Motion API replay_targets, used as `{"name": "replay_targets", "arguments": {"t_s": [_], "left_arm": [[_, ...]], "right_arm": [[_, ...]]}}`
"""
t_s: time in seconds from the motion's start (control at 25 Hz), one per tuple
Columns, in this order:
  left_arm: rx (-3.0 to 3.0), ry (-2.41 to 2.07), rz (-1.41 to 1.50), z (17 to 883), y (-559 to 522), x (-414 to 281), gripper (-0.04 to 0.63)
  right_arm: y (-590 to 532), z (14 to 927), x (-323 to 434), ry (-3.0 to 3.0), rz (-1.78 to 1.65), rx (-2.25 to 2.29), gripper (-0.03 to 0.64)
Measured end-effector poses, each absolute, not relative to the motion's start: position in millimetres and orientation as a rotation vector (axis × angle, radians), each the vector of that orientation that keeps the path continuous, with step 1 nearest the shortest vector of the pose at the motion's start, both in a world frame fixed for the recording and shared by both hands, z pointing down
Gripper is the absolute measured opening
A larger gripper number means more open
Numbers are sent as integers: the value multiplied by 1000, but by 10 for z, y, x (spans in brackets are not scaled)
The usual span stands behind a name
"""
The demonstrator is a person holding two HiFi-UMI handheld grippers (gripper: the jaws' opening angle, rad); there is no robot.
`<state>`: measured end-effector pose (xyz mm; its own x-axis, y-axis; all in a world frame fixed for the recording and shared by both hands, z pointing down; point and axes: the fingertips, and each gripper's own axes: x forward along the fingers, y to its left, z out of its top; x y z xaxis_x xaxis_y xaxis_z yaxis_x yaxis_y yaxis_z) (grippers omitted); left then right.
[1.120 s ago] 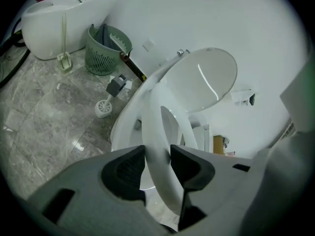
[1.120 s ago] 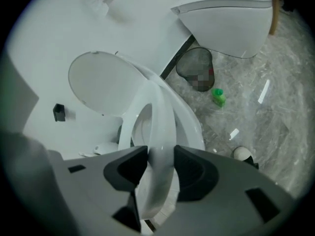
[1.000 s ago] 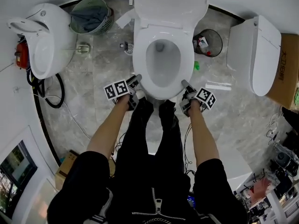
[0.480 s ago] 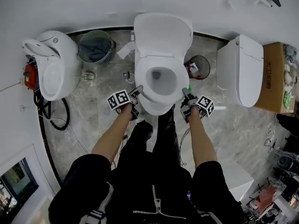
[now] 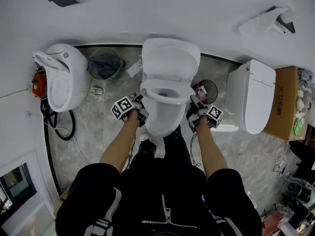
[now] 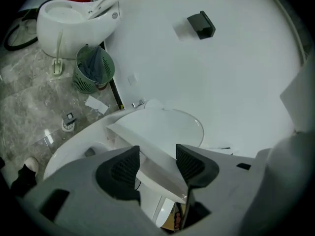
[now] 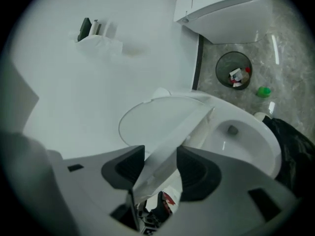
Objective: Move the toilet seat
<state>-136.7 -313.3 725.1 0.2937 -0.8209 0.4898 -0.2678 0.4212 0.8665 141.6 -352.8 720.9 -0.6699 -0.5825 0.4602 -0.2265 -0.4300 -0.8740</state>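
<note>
**Now tilted: seat clamped on both sides**

The white oval plastic toilet seat (image 5: 169, 102) stands tilted partway up over the white ceramic toilet bowl (image 5: 161, 122). Its front edge is lifted off the rim and its back end sits low before the upright white lid (image 5: 171, 60).

The grey two-jaw left gripper (image 5: 139, 99) holds the seat at its left side. Its jaws have just been opening wider, and the seat's edge fills the gap between the black ribbed pads, which lie against both faces. The grey two-jaw right gripper (image 5: 193, 103) holds the right side in the same way. Its jaws have likewise just been opening, and the slanted seat is wedged between them.

Bare forearms run back from both grippers to a person in black clothing, who stands close in front of the bowl.

On the grey marbled floor (image 5: 98, 132), a green slatted waste basket (image 5: 105, 64) with dark cloth inside stands left of the toilet. A dark round bin (image 5: 207, 90) holding scraps stands to its right. Farther left sits a rounded white toilet (image 5: 61, 77) with its lid raised. Farther right is a white toilet with closed lid (image 5: 256, 100), beside a brown cardboard box (image 5: 285, 102). A plain white wall (image 5: 157, 14) rises behind.
</note>
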Motion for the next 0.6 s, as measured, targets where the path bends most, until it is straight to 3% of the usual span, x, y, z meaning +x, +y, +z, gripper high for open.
{"name": "replay_targets", "arguments": {"t_s": [0.6], "left_arm": [[1001,-1427,-687,7106,-4184,-1609,236]], "right_arm": [[-4673,7102,1262,1396,-2135,-1078,215]]}}
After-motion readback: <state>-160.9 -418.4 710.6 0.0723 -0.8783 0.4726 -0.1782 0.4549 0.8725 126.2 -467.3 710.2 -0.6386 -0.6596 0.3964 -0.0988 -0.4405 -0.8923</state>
